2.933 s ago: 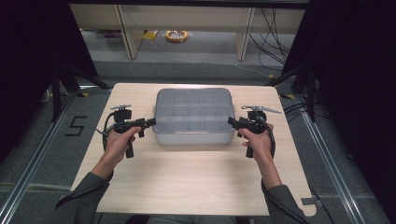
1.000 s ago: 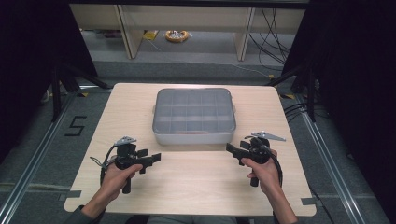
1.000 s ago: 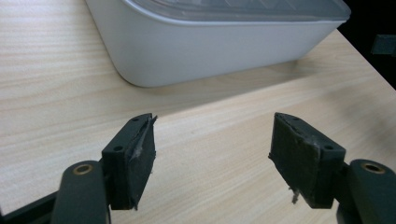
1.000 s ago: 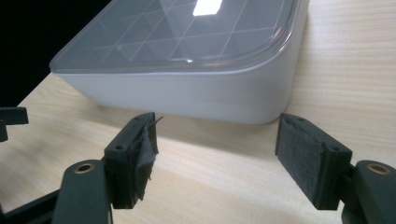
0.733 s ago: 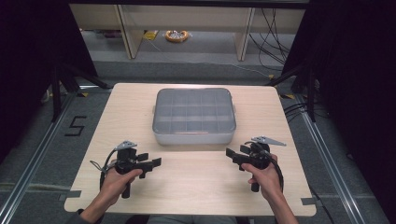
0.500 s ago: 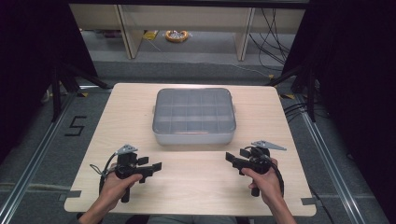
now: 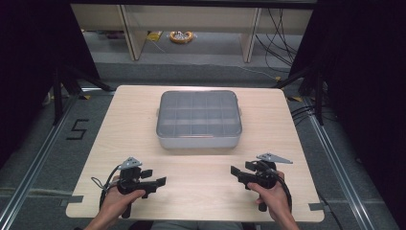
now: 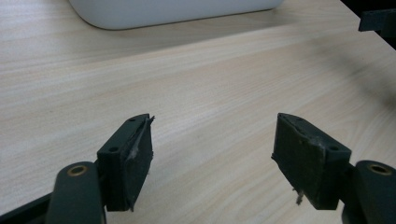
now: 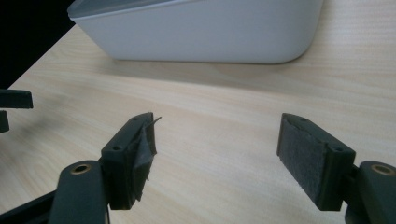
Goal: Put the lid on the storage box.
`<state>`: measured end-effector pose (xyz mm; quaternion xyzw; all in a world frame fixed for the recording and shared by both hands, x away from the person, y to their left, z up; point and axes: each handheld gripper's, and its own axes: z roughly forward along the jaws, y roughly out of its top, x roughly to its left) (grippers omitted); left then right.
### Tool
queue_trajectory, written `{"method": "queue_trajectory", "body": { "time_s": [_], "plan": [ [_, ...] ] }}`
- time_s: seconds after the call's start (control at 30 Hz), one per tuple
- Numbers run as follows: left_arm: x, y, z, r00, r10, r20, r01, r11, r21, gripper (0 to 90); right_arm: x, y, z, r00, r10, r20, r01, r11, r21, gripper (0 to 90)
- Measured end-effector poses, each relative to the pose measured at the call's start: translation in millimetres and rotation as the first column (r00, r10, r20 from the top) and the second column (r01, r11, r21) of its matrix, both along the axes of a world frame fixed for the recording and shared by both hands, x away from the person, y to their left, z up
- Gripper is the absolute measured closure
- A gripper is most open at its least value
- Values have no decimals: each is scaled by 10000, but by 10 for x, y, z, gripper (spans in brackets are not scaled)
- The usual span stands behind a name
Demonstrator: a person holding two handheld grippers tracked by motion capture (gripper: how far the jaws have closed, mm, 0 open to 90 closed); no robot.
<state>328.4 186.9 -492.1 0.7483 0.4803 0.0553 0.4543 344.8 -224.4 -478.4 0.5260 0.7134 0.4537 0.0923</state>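
Note:
A pale grey compartment box with its clear lid closed sits at the middle of the wooden table. My left gripper hovers near the front left edge, held by a hand, jaws pointing right. In the left gripper view it is open with bare wood between the pads, and the box lies beyond it. My right gripper is near the front right, jaws pointing left. The right gripper view shows it open and empty, well short of the box.
The other gripper's jaw tip shows at the top right of the left gripper view and at the left edge of the right gripper view. A floor mark "5" lies left of the table. Cables and shelf legs stand behind it.
Both grippers have drawn back from the sides of the box toward the table's front edge, staying open. The box has not moved.

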Motion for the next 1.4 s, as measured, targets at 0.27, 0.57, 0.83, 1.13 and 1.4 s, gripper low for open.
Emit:
{"method": "queue_trajectory", "body": {
  "time_s": [0.27,0.57,0.83,1.13,1.4],
  "plan": [
    [-91,-23,-101,9998,-162,-128,166,9992,351,279,-125,-16,-75,9995,257,-178,-255,9996,114,258],
    [-257,-100,-138,9966,-823,-40,823,9918,981,279,-309,-34,-87,9988,442,-194,-446,9988,-213,236],
    [-404,-139,-130,9951,-986,21,981,9917,825,276,-504,-30,-103,9981,601,-126,-605,9974,-389,229],
    [-524,-153,-120,9939,-1098,57,1091,9912,747,273,-649,-29,-149,9971,752,-102,-757,9956,-546,227],
    [-595,-146,-103,9905,-1374,-24,1371,9873,804,269,-789,15,-167,9949,993,-189,-999,9942,-405,218]
  ]
}}
